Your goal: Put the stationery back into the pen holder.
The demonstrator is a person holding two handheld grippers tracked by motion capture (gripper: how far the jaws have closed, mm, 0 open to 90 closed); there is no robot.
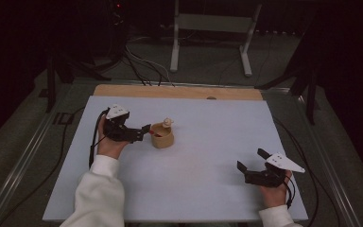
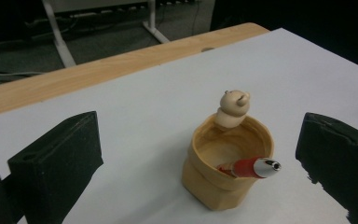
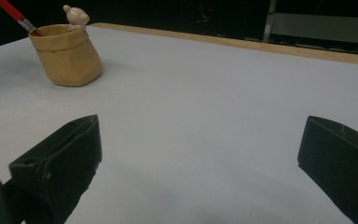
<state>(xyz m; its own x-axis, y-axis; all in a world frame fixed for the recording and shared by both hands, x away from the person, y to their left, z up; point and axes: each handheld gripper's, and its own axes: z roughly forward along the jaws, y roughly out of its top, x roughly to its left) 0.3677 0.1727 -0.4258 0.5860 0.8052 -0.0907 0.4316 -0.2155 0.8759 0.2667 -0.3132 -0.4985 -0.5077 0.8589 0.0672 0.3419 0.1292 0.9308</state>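
Left gripper [image 1: 144, 131] at approx 9 o'clock on the white table [image 1: 208, 142], jaws spread wide w/ nothing between them, tips just beside the tan pot [image 1: 162, 136]. Pot stands upright near table centre, a bit toward 11. Red pen [image 2: 248, 167] leans inside it, silver tip over the near rim; small bear figure [image 2: 233, 106] sits on the far rim. Right gripper [image 1: 251, 161] at approx 4 o'clock, well apart from pot, jaws also released, bare table between them.
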